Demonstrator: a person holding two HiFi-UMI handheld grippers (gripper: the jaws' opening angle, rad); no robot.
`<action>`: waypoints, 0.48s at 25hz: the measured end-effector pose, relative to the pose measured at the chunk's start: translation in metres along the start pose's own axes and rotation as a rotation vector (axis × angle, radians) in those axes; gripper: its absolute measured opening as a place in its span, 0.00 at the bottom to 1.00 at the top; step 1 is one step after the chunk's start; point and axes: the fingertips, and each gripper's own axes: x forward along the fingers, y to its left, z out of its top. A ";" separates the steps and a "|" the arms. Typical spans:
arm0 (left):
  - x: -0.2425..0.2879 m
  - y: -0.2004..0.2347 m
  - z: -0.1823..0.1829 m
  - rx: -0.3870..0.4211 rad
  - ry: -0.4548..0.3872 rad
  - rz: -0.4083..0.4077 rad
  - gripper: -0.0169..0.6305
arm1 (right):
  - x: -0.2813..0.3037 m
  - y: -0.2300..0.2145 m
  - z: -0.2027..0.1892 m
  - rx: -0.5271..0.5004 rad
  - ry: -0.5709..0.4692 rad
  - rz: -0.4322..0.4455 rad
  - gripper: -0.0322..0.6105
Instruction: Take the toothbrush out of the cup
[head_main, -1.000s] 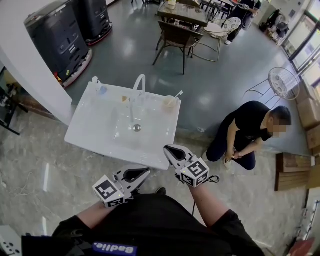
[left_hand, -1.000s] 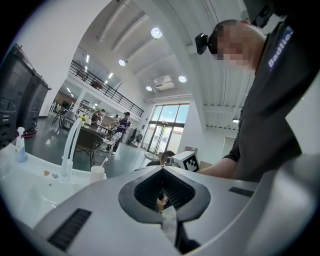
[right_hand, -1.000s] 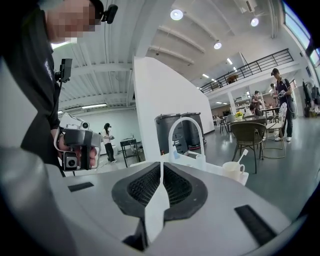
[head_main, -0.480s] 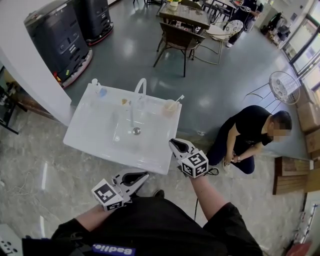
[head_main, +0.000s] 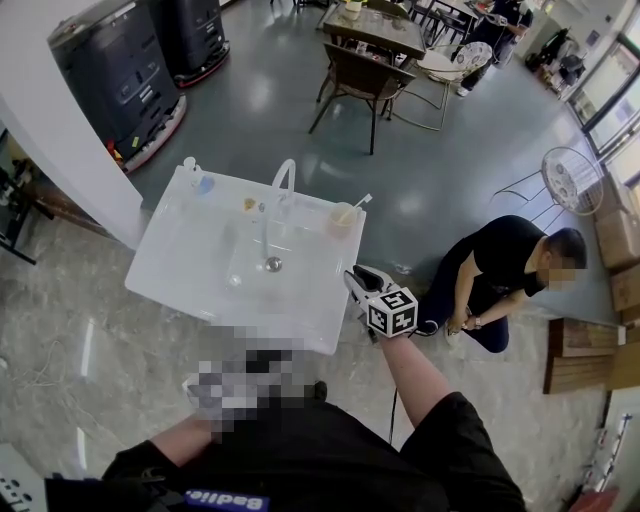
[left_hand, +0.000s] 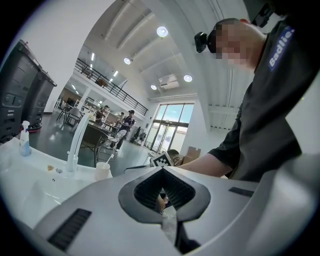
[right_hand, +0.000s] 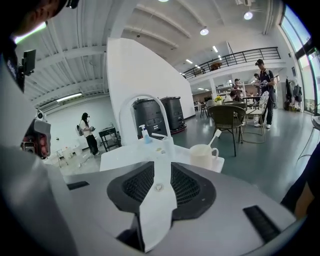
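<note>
Pale lettering on the dark shirt (left_hand: 280, 42) of the person holding the grippers reads roughly "Badlie". In the head view the same word sits on a blue strip at the near edge, upside down. The cube (head_main: 392, 312) on the right gripper (head_main: 362, 278) bears black-and-white square code patterns. Nothing else is legible.

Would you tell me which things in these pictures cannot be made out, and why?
- Left hand-held gripper: in the head view a mosaic patch covers it.
- Toothbrush: its lower part sits inside the cup, hidden by the cup's wall in every view.
- Small items beside the tap on the sink: too small to name.
</note>
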 end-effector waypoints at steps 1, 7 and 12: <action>0.000 0.001 0.000 -0.002 0.001 0.002 0.04 | 0.002 -0.005 0.000 0.010 0.002 -0.007 0.19; -0.002 0.004 -0.002 -0.014 0.010 -0.002 0.04 | 0.020 -0.033 0.004 0.075 0.004 -0.039 0.24; -0.005 0.010 -0.004 -0.024 0.013 0.012 0.04 | 0.035 -0.059 0.013 0.146 -0.027 -0.058 0.28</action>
